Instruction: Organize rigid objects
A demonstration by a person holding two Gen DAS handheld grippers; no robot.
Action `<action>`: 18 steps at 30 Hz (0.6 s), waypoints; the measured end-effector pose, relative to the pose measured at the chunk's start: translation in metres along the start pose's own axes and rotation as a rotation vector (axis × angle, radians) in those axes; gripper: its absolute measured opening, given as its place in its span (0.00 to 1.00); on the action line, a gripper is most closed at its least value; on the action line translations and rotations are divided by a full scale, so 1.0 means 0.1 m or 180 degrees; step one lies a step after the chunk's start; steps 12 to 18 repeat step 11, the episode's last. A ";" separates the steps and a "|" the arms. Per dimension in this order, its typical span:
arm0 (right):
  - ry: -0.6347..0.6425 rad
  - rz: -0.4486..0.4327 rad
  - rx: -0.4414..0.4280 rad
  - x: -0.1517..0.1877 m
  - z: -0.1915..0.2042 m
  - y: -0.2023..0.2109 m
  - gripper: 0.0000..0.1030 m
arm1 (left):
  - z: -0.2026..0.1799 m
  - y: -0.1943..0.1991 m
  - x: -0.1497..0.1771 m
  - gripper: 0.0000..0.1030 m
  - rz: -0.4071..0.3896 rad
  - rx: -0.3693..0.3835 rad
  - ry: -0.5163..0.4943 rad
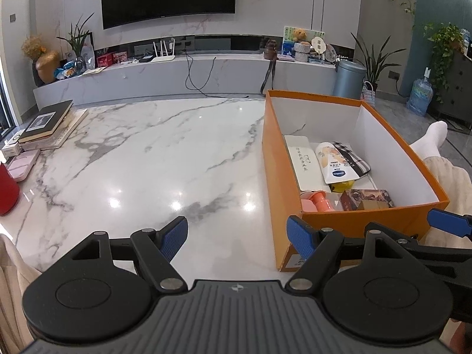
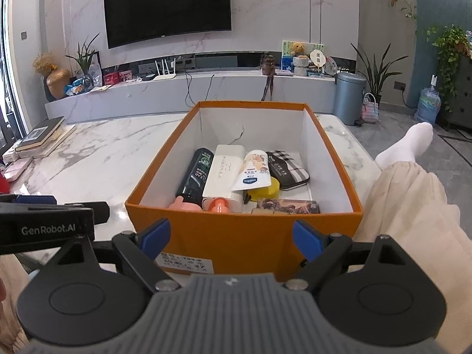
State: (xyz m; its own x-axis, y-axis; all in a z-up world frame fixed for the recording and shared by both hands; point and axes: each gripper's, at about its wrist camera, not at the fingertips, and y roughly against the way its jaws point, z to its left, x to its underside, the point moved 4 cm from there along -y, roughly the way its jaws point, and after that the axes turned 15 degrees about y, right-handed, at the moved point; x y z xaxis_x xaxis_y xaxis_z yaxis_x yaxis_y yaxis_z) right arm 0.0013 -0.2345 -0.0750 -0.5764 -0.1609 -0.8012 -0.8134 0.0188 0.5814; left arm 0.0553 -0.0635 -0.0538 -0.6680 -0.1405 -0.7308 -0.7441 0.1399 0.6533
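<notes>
An orange cardboard box [image 2: 236, 236] with white inner walls stands on the marble table [image 1: 141, 159]; it also shows in the left wrist view [image 1: 354, 224]. Inside lie a black bottle [image 2: 196, 177], a white flat case [image 2: 222, 171], a white tube [image 2: 253, 171], a plaid pouch [image 2: 287, 168], a yellow piece [image 2: 267, 190], a brown packet [image 2: 287, 206] and an orange-pink item [image 2: 218, 205]. My right gripper [image 2: 231, 240] is open and empty before the box's near wall. My left gripper [image 1: 239, 237] is open and empty over the table, left of the box.
Stacked books [image 1: 47, 124] and a pink case [image 1: 20, 165] lie at the table's far left, with a red object [image 1: 7, 191] near them. The person's leg in beige trousers [image 2: 413, 212] and white sock [image 2: 407, 144] lie right of the box.
</notes>
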 end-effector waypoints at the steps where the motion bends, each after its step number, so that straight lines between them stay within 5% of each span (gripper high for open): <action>1: 0.0001 0.0011 -0.0009 0.00 0.00 -0.01 0.86 | 0.01 0.00 0.00 0.87 0.0005 -0.0003 0.0002; 18: -0.0009 0.0050 -0.0029 0.03 -0.01 -0.05 0.86 | 0.02 -0.03 0.00 0.87 0.0014 -0.0015 0.0001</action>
